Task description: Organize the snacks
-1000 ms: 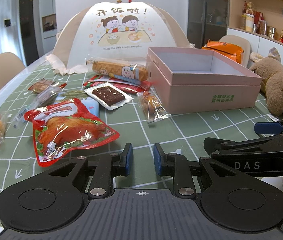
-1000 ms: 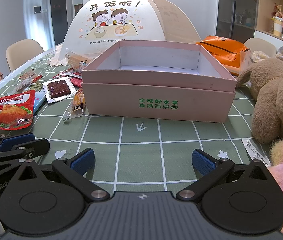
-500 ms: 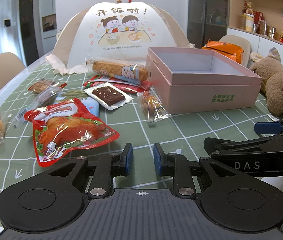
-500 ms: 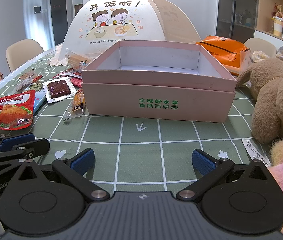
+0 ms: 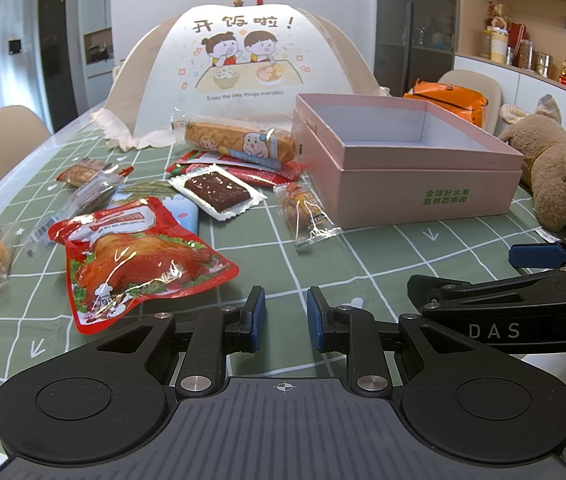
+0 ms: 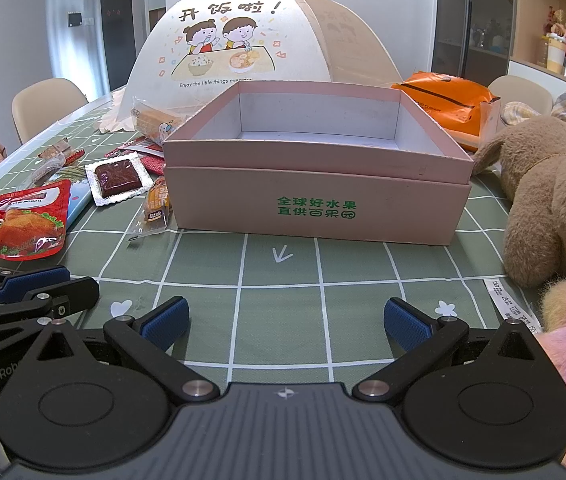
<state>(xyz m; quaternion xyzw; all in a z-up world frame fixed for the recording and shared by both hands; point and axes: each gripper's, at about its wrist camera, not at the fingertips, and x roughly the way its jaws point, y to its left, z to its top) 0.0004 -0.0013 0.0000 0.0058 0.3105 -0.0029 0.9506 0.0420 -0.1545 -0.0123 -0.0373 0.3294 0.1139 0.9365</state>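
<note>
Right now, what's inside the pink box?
The pink box shows only bare pale walls and a strip of floor near its back wall, no snacks. Its near wall hides the front part of the floor.

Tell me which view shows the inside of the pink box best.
The right wrist view: the pink box sits centred and faces the camera, its empty interior open to sight. The left wrist view shows it off to the right, at an angle.
</note>
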